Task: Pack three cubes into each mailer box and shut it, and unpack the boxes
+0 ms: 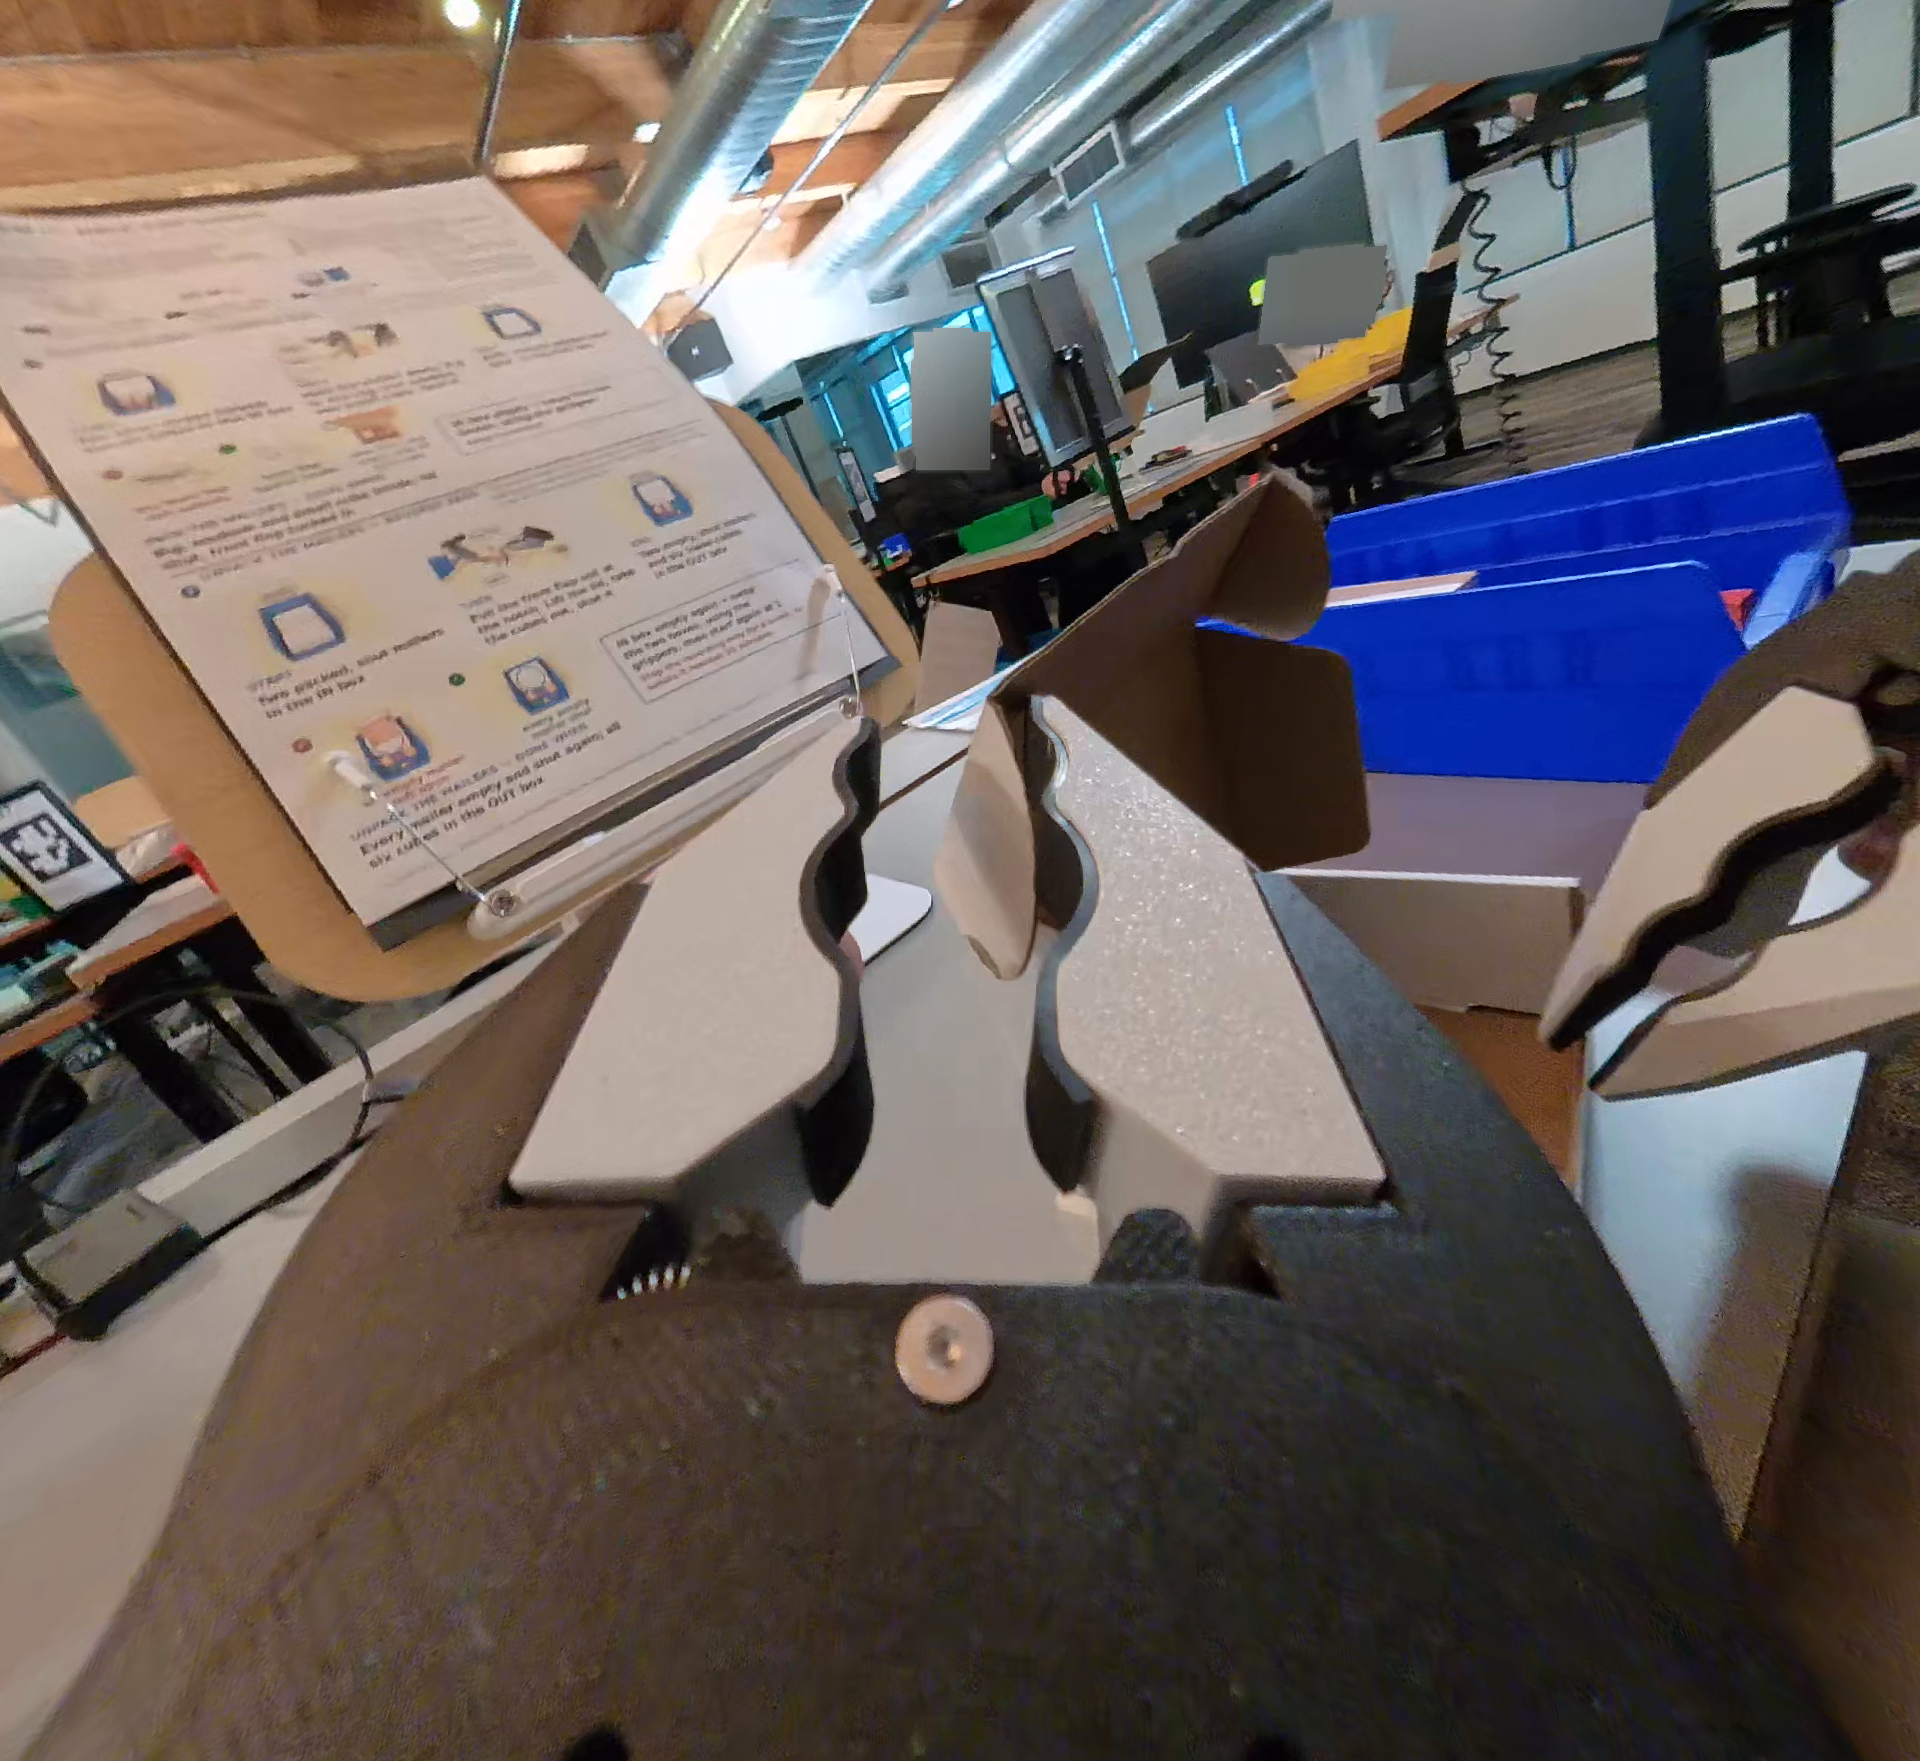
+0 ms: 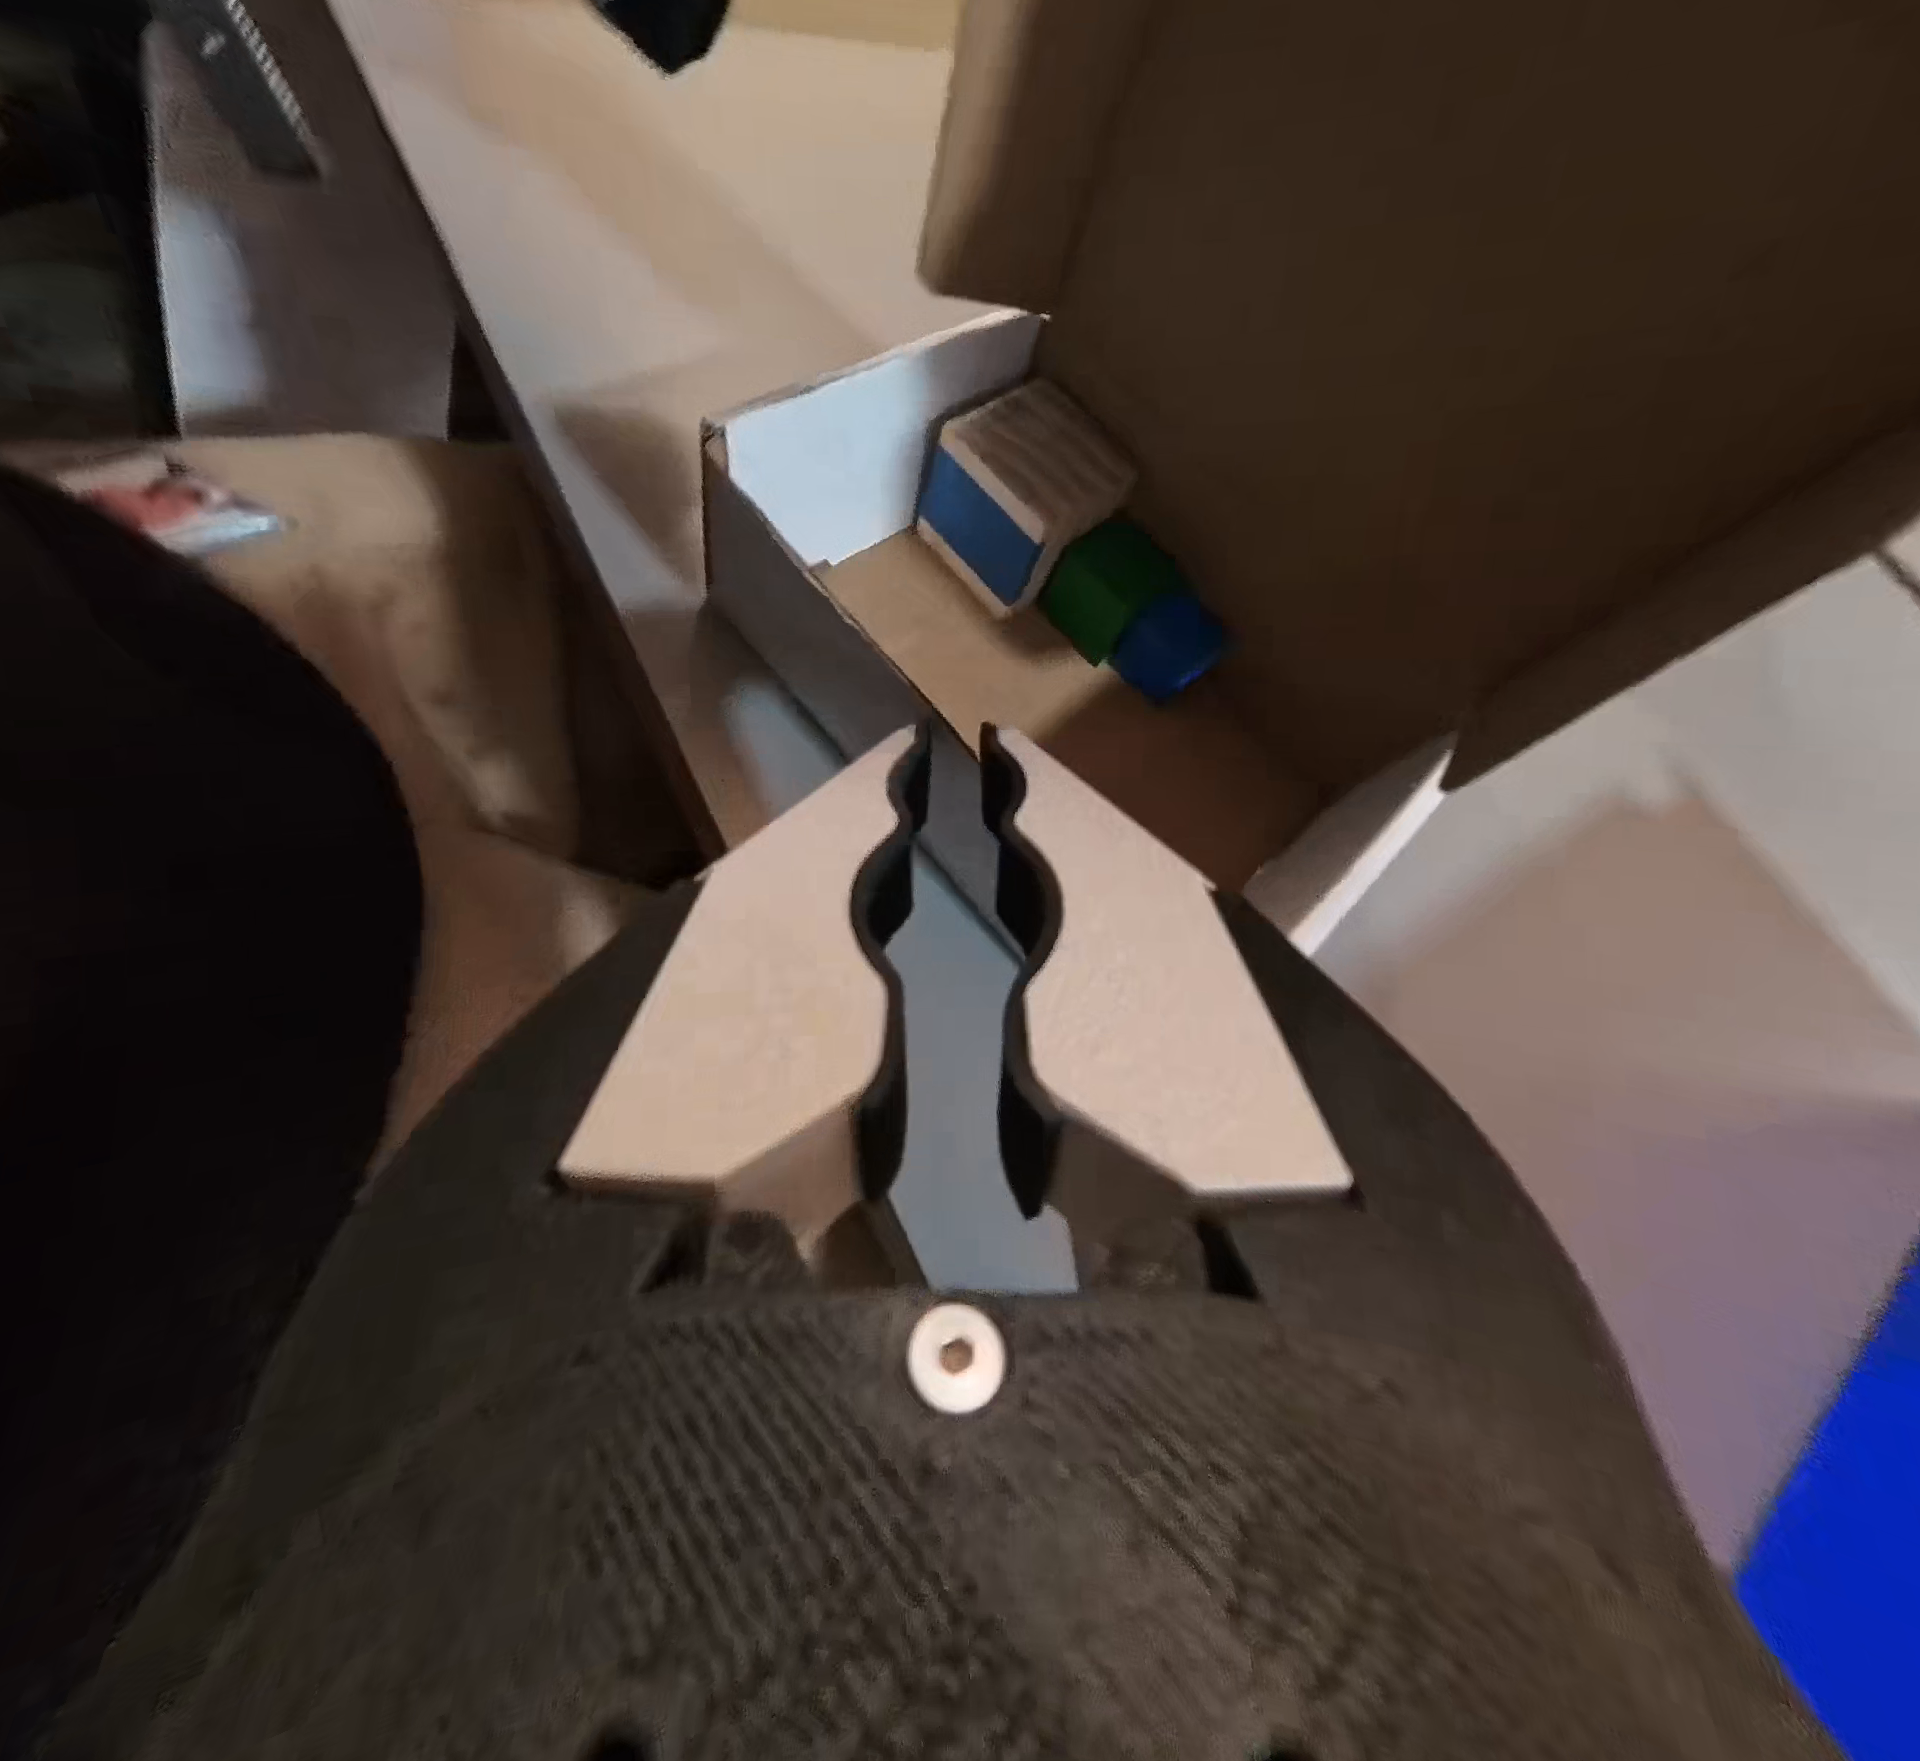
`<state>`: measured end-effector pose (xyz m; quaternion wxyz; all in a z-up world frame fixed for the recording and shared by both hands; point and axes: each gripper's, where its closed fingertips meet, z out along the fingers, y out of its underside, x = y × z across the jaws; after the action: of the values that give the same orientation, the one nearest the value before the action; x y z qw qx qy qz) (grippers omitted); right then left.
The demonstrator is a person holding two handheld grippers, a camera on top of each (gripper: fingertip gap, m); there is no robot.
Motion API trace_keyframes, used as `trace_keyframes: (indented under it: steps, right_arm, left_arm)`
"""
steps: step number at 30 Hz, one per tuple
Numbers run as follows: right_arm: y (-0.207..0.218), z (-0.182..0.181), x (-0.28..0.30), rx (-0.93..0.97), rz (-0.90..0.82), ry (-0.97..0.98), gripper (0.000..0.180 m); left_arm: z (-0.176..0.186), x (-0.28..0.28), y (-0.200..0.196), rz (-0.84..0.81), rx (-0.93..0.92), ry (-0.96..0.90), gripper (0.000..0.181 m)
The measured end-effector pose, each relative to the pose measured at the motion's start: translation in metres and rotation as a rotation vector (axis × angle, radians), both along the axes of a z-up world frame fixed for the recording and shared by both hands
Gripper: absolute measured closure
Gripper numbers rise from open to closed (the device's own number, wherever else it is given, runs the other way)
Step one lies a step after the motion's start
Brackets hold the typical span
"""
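The left tongs [image 1: 951, 776] stand parted, with a white-and-brown cardboard lid flap [image 1: 997, 838] of the open mailer box [image 1: 1434, 932] between the fingers, against the right one; whether they pinch it cannot be told. The right tongs [image 2: 954, 740] stand slightly apart over the box's white front wall [image 2: 790, 589], gripping nothing visible. Inside the box, a white-and-blue ribbed cube [image 2: 1013, 506], a green cube [image 2: 1107, 584] and a blue cube [image 2: 1169, 641] lie in a touching row under the raised brown lid [image 2: 1455, 257]. Blue plastic bins [image 1: 1538, 651] sit behind on the surface [image 1: 914, 755], beside a propped instruction sheet [image 1: 416, 516].
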<state>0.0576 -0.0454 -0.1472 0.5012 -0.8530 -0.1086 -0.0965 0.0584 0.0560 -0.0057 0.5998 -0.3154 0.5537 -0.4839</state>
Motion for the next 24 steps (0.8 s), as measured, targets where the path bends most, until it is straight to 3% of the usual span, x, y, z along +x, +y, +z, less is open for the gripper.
trace_keyframes:
  steps: [1,10,18,24]
  right_arm:
    - [-0.002,0.000,-0.001,-0.006,0.024,-0.032,0.172]
    - [-0.007,0.000,0.000,-0.008,0.062,0.044,0.173]
    - [-0.013,-0.001,0.009,-0.032,0.047,-0.053,0.171]
    - [-0.018,-0.001,0.028,-0.046,-0.054,-0.035,0.167]
  left_arm:
    - [-0.002,0.001,0.003,0.007,-0.016,0.010,0.154]
    - [-0.022,0.027,0.017,0.060,0.007,0.104,0.153]
    - [-0.044,0.048,0.072,0.129,-0.294,0.224,0.153]
    - [-0.079,0.041,0.103,0.217,-0.336,0.327,0.160]
